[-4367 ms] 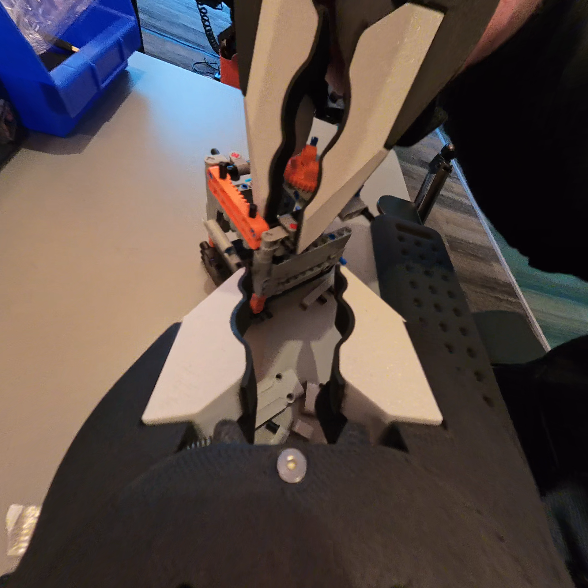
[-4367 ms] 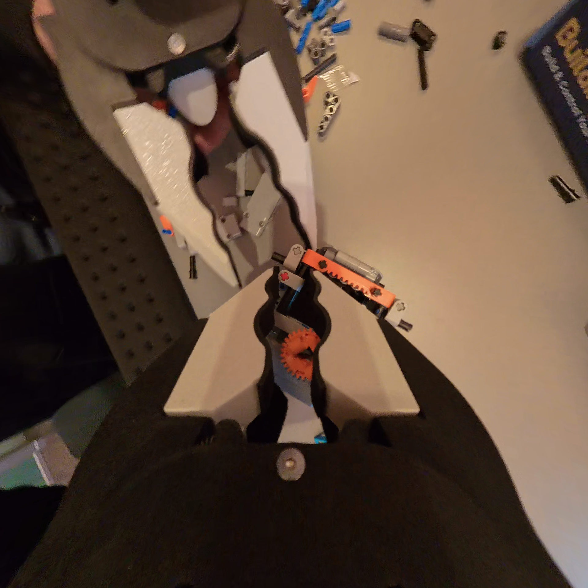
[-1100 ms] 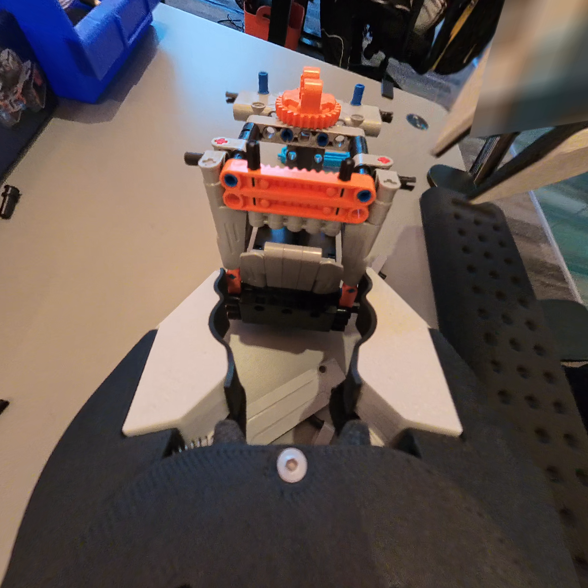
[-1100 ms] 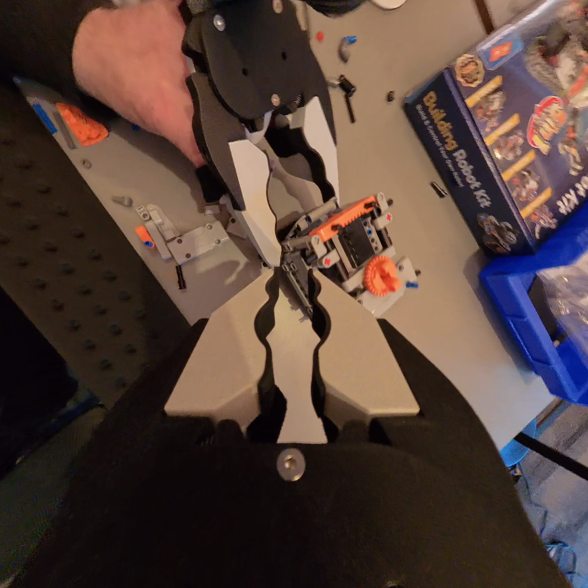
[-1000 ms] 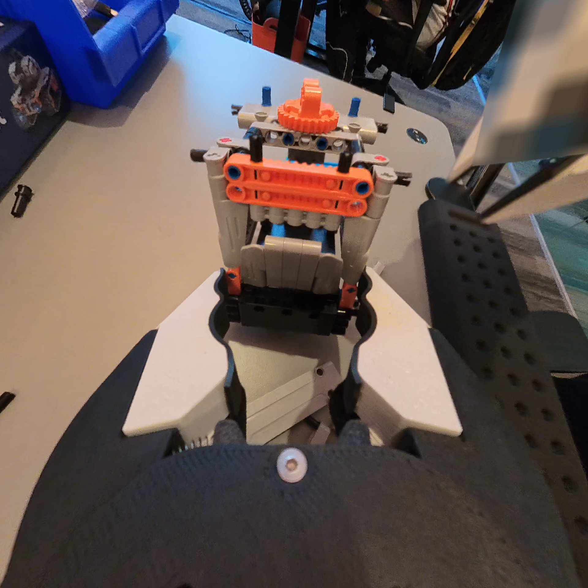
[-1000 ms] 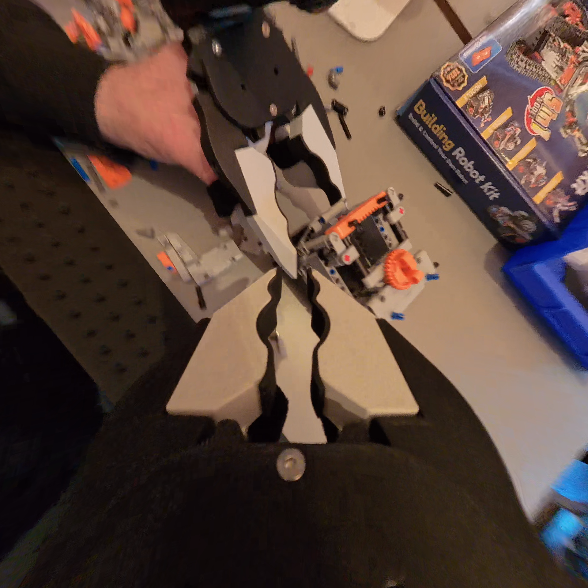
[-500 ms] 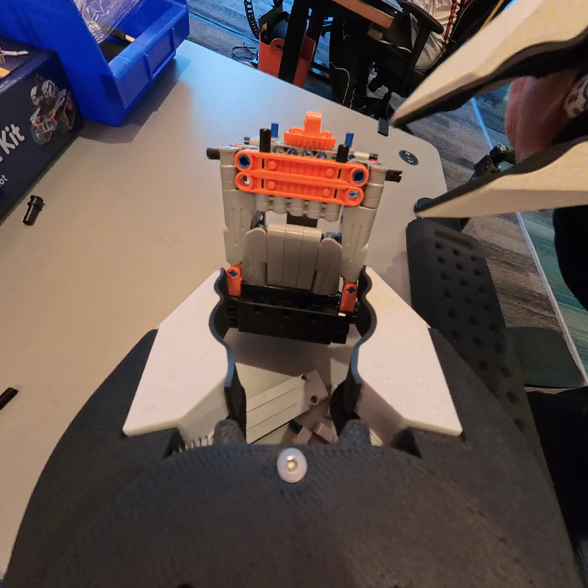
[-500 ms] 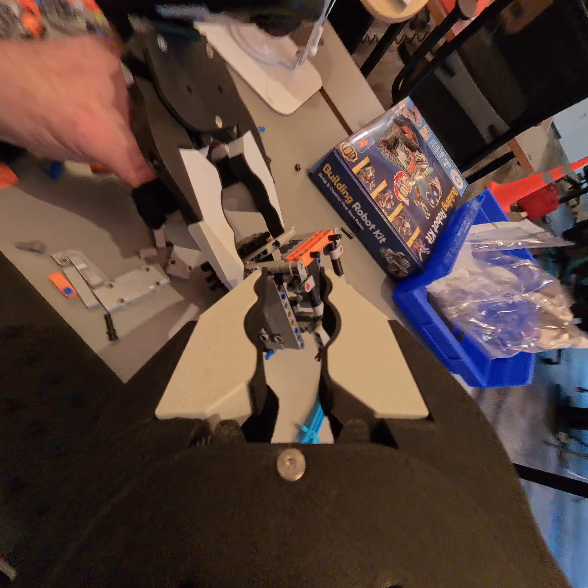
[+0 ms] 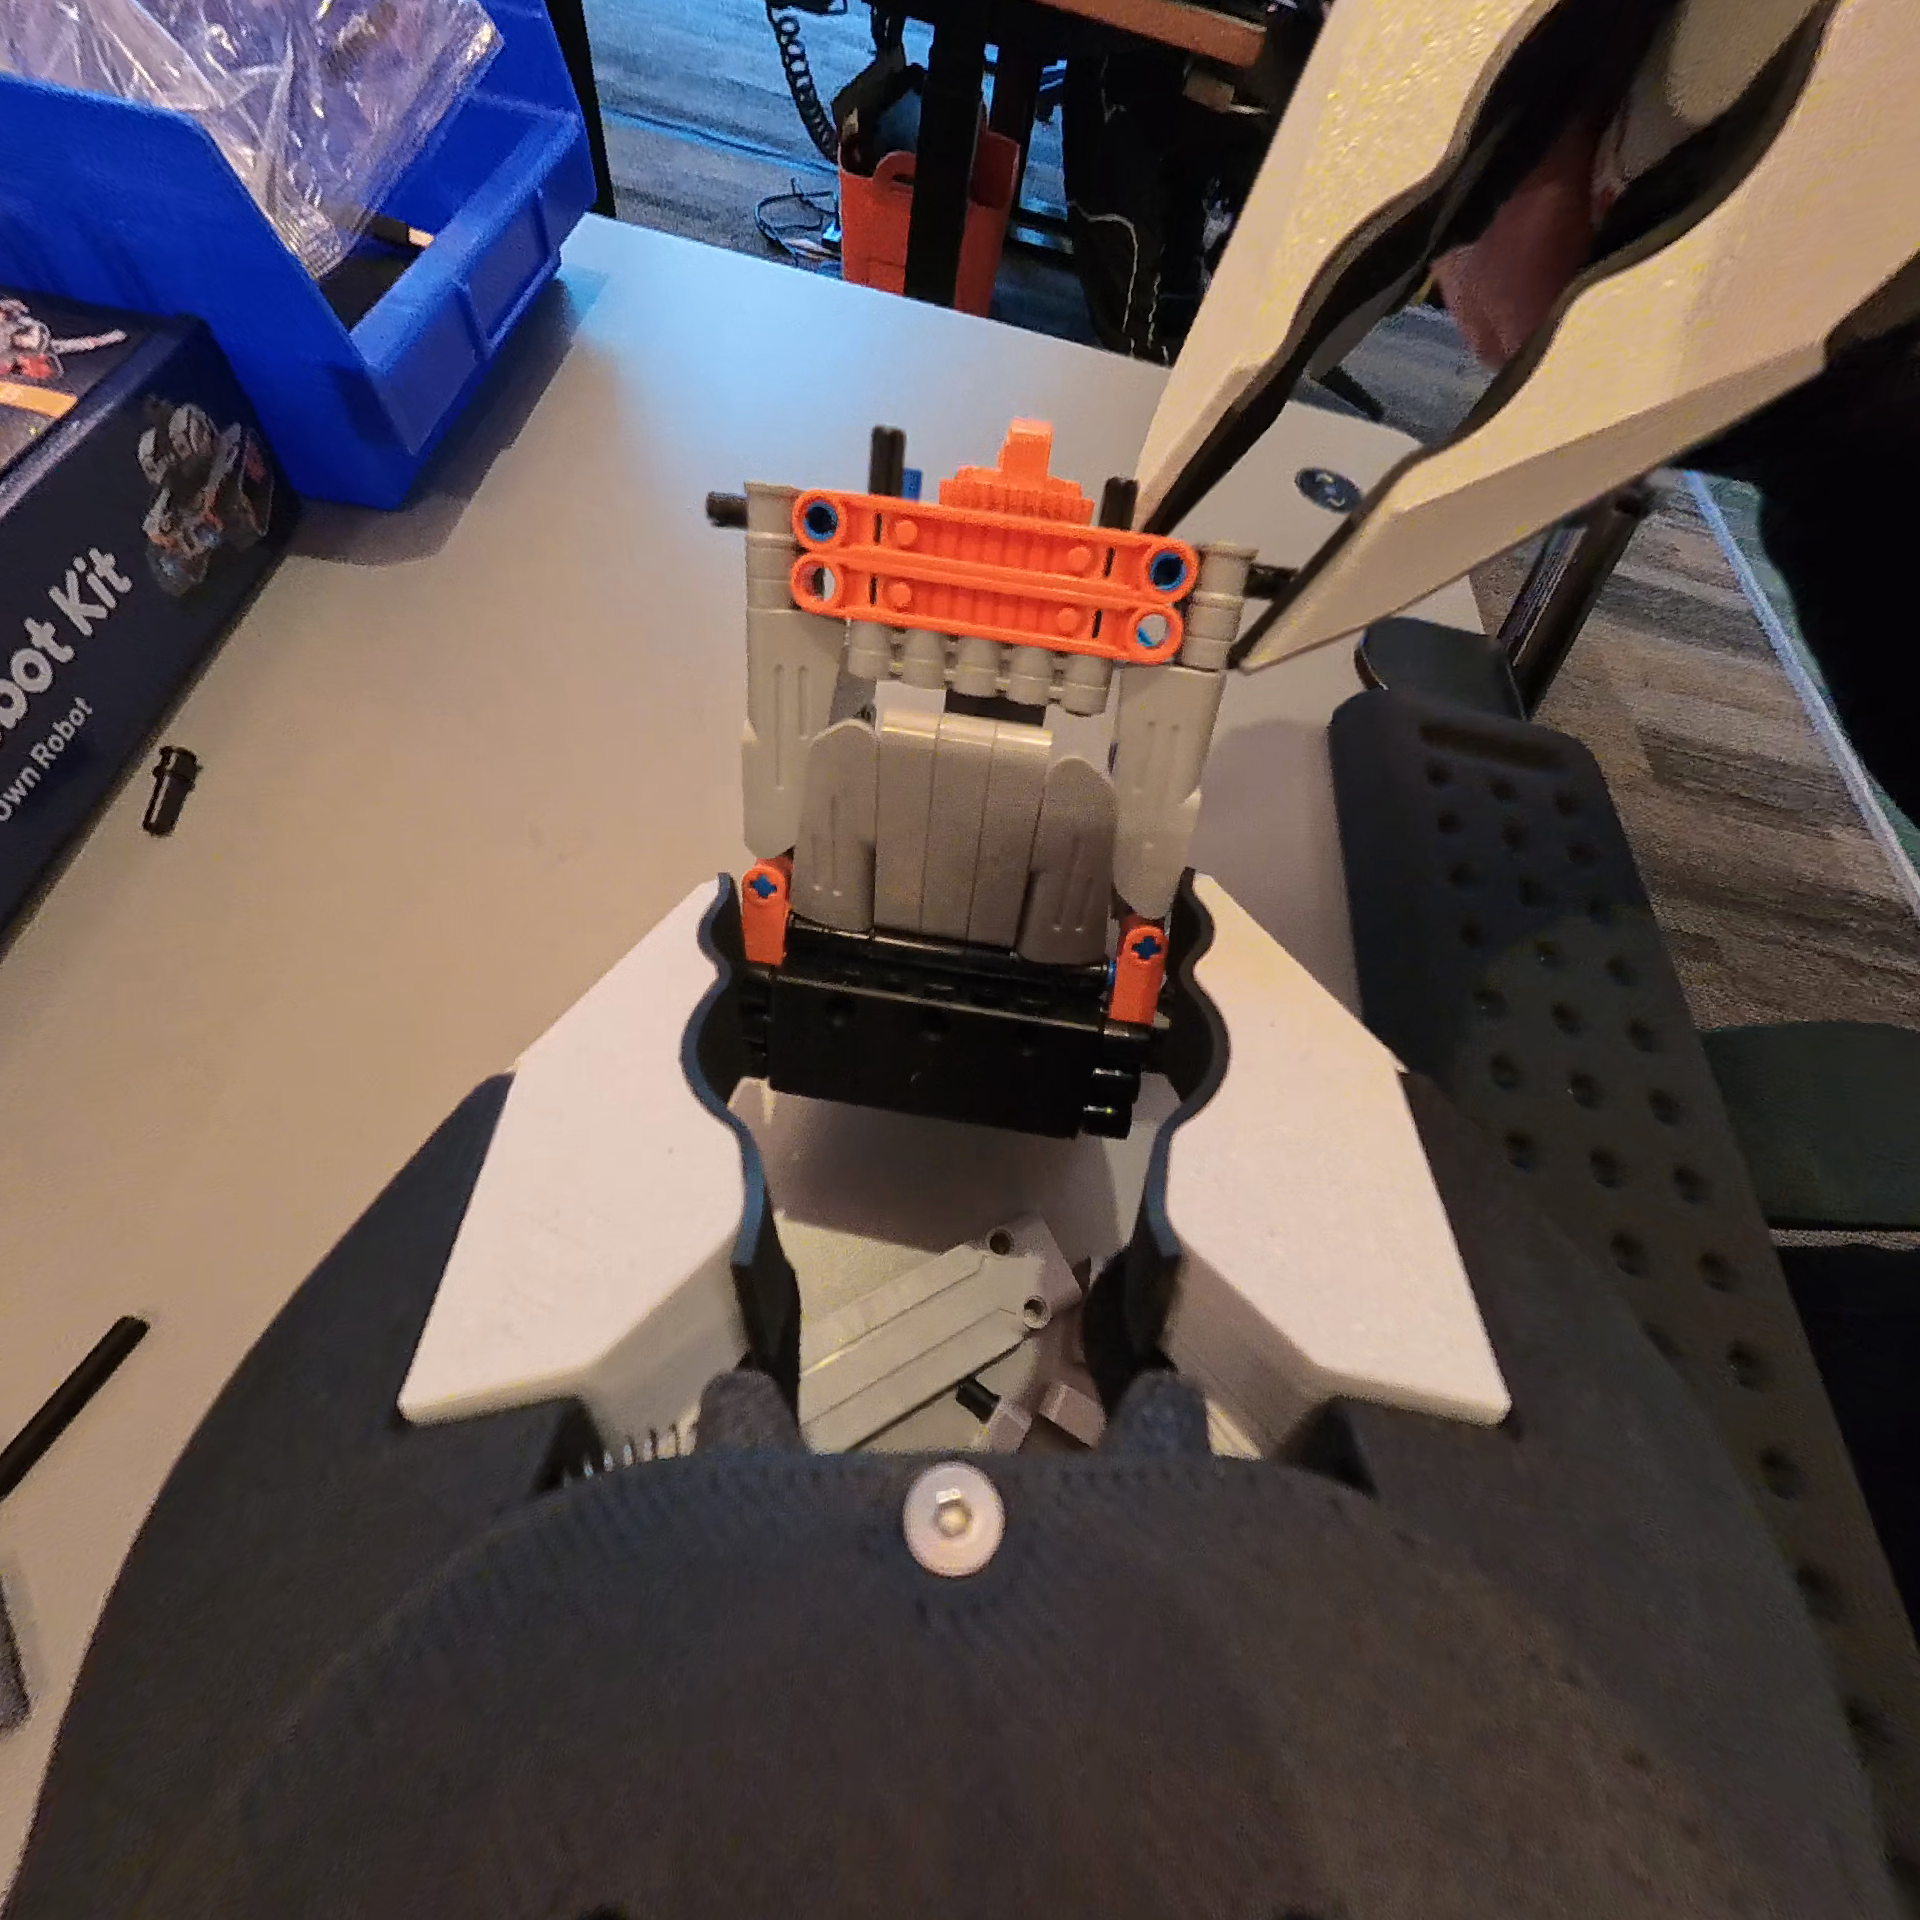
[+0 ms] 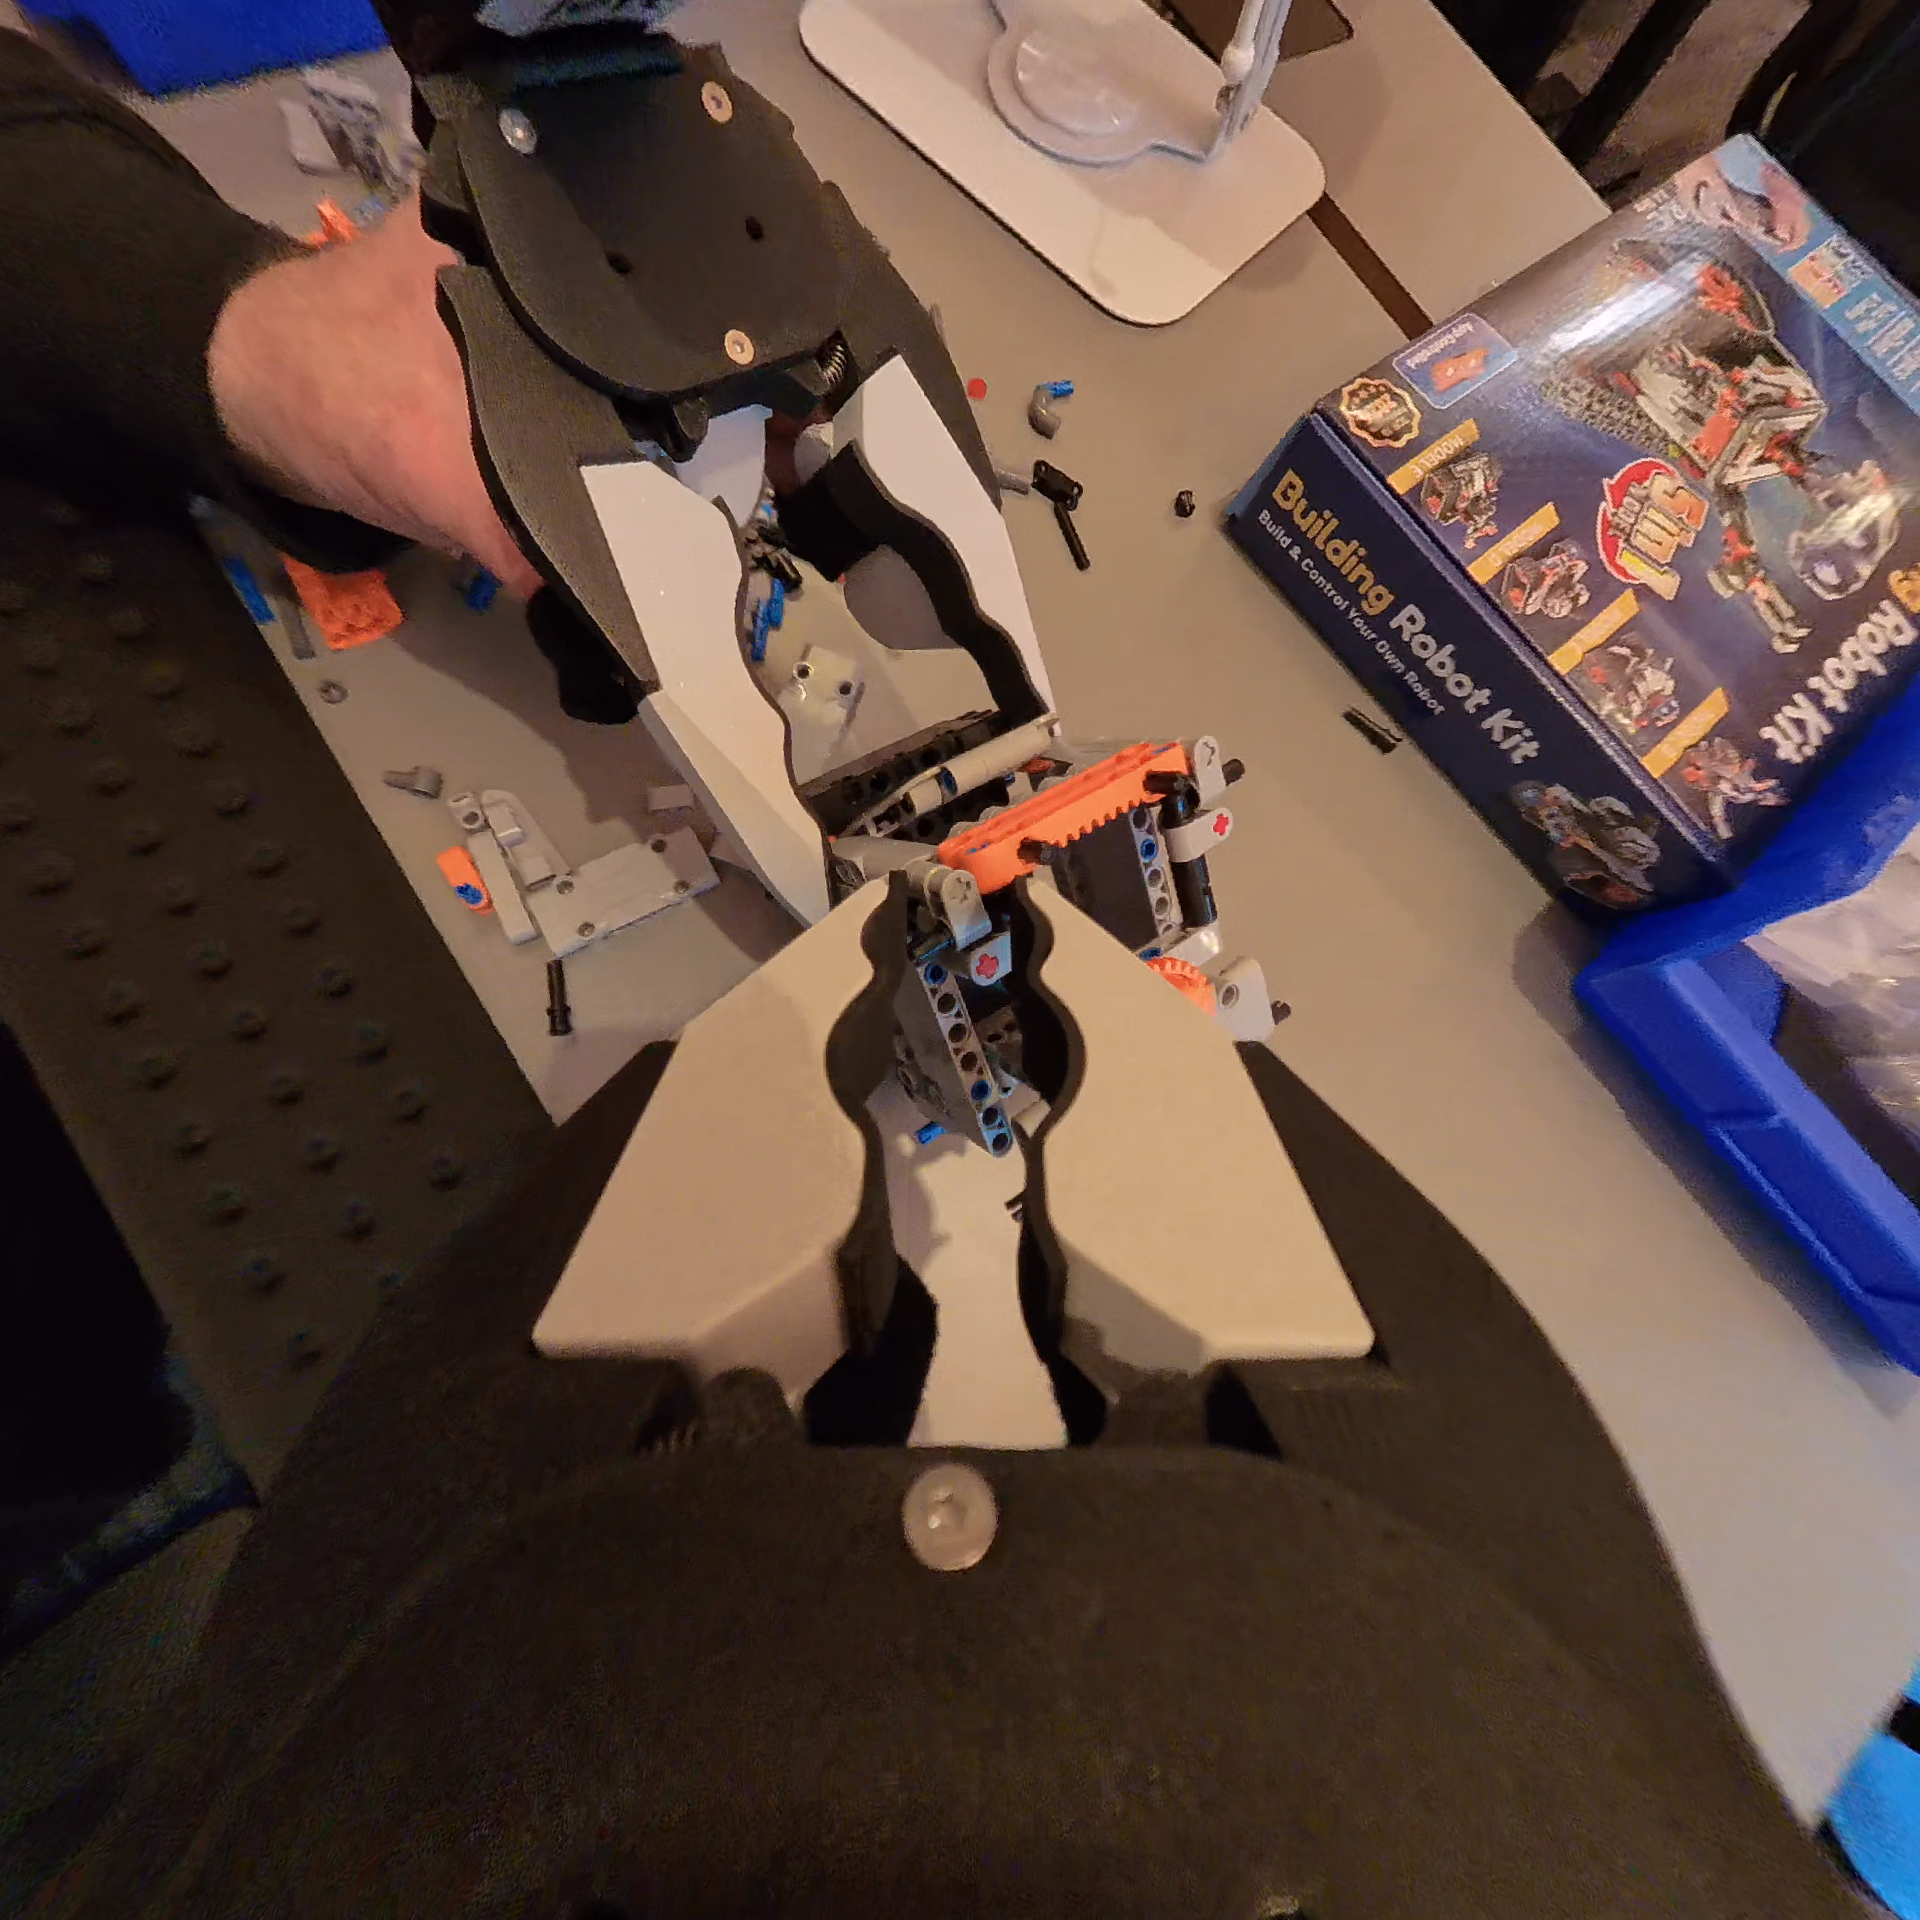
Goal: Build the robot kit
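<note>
Clear bags (image 9: pixel 260 125) in blue bin (image 9: pixel 436 312); left gripper (image 9: pixel 951 935) w/ brick model (image 9: pixel 977 790).

Centre: grey, black and orange brick-built model (image 9: pixel 966 790) standing on the pale grey table (image 9: pixel 416 790).
Near side: left gripper (image 9: pixel 956 997) closed around the model's base.
Far right: right gripper (image 10: pixel 961 935) at the model's upper corner, a pin between its jaws.
Left: dark blue printed kit box (image 9: pixel 94 582) just before the blue plastic bin (image 9: pixel 343 301).
Right edge: black perforated pad (image 9: pixel 1558 997).
</note>
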Available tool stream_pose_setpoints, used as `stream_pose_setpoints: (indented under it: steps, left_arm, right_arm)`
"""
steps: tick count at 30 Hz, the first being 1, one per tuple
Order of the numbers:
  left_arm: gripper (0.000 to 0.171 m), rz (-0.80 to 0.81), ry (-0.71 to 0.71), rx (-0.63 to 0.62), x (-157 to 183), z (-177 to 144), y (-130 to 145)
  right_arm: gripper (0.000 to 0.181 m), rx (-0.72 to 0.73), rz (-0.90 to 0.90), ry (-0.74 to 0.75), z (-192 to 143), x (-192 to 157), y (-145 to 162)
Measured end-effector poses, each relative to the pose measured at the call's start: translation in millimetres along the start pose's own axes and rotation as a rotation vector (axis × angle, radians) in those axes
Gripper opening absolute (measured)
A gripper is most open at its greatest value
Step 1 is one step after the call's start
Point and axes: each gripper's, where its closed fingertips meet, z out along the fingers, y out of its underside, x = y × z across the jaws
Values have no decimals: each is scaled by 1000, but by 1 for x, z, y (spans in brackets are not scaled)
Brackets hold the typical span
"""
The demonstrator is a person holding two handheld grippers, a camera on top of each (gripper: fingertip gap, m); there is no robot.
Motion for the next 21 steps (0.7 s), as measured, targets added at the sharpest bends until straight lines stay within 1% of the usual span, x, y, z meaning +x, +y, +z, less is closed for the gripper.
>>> stream_pose_setpoints:
  steps: [4, 6, 10, 13, 15, 17, 19, 21]
  left_arm:
    - [82, 10, 32, 0, 4, 5, 3]
    - [79, 31, 32, -6, 6, 7, 4]
    - [79, 51, 13, -19, 5, 8, 0]
    - [78, 49, 9, -41, 4, 3, -3]
    - [78, 53, -3, -50, 1, 0, -5]
    - [78, 58, -3, -70, -1, -2, -5]
    - [78, 67, 5, -94, 1, -3, -4]
    - [78, 84, 10, -118, 3, -3, -3]
  right_arm:
    - [16, 79, 77, -53, -4, 1, 3]
    - [16, 99, 95, -61, -6, 1, 5]
    - [17, 70, 62, -20, -10, 4, 7]
    - [22, 11, -72, 109, -17, 10, 4]
    - [21, 1, -196, 181, -22, 6, -7]
    - [21, -46, -313, 201, -20, -4, -12]
    - [23, -128, -416, 207, -12, -11, -8]
    - [23, -174, -483, 189, -4, -15, -5]
